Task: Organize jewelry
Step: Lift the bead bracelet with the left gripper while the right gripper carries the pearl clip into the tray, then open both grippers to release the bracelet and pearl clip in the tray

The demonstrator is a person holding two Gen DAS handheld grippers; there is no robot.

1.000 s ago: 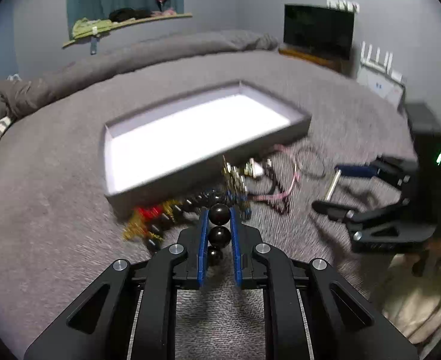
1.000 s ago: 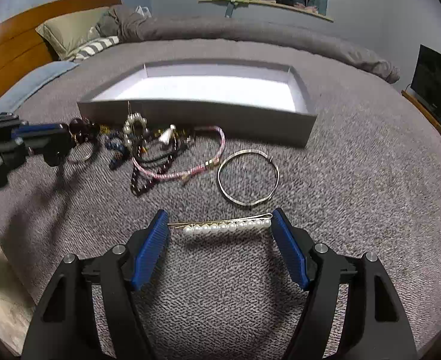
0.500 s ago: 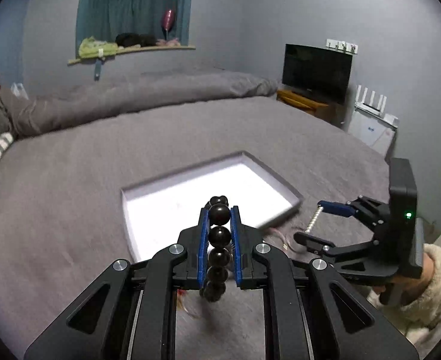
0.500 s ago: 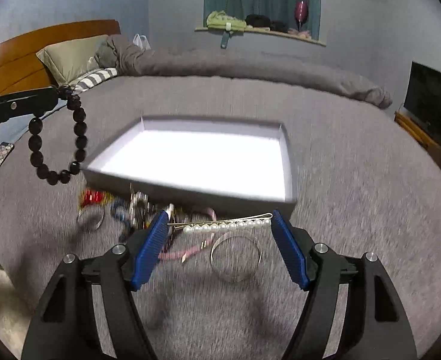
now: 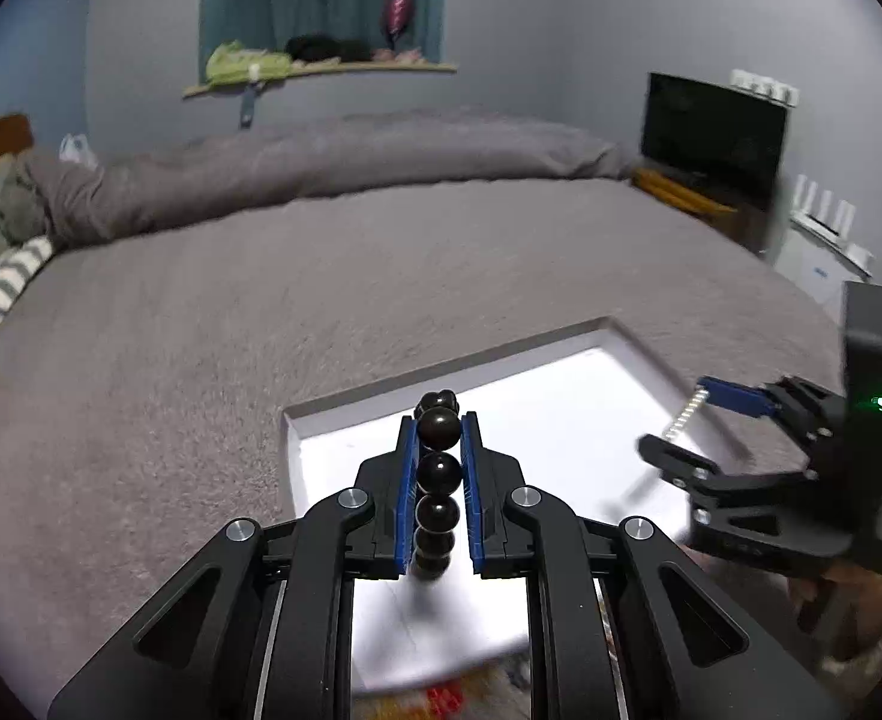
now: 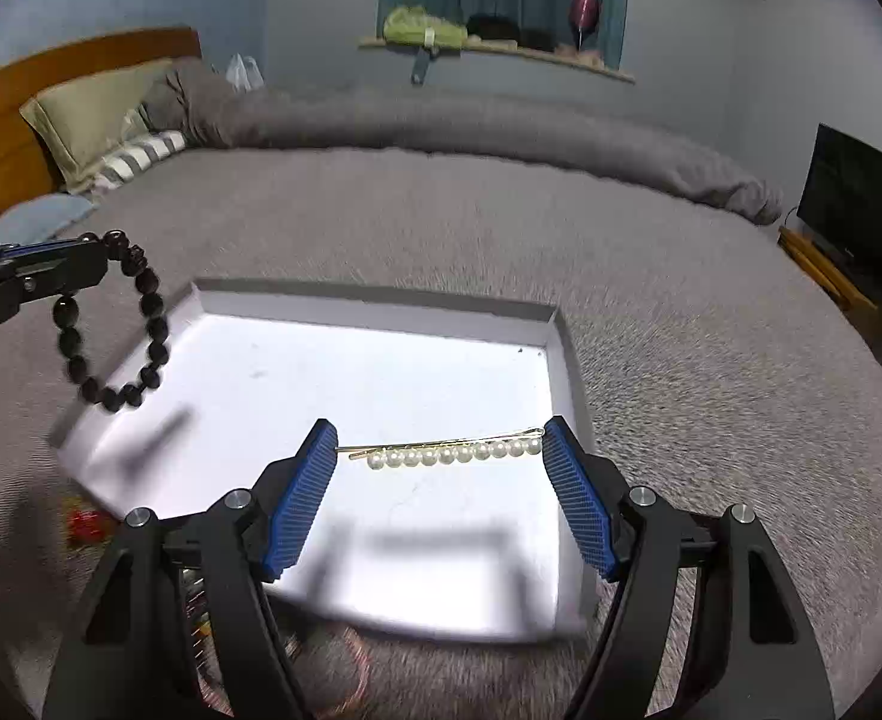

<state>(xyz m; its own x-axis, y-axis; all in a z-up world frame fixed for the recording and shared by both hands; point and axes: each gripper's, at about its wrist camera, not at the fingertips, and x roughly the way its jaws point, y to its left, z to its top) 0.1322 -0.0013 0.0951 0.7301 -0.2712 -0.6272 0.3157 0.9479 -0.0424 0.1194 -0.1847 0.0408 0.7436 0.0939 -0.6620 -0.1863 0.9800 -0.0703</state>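
I had my left gripper (image 5: pixel 439 429) pressed nearly together on the black bead bracelet (image 5: pixel 437 474), the blue pads pinching a couple of beads at the centre of the left wrist frame while the rest of the loop hung free below, which let it dangle without snagging; in the right wrist view that same loop showed at the left edge of the frame, hanging over the near-left corner of the white tray (image 6: pixel 381 306). My right gripper (image 6: pixel 439 450) stood spread wide, yet it was not empty: the pearl hairpin (image 6: pixel 450 451) lay crosswise between the two blue pads, each end braced against one of them, so the wide spread was simply the length of the pin (a lengthwise hold, I judge, because the thin wire would have slipped from a pinch across it). Both pieces were held in the air over the tray's white floor, the hairpin in the lower middle of the right wrist frame, and I judged that the point was to set them down inside it, apart from each other. The tray sat on the grey bedspread (image 5: pixel 261 312), and a blurred red trinket (image 6: pixel 88 523) lay on the cover at its near edge, lower left of the right wrist frame, with other pieces beside it too smeared to name. I could read no brand, label or writing anywhere.
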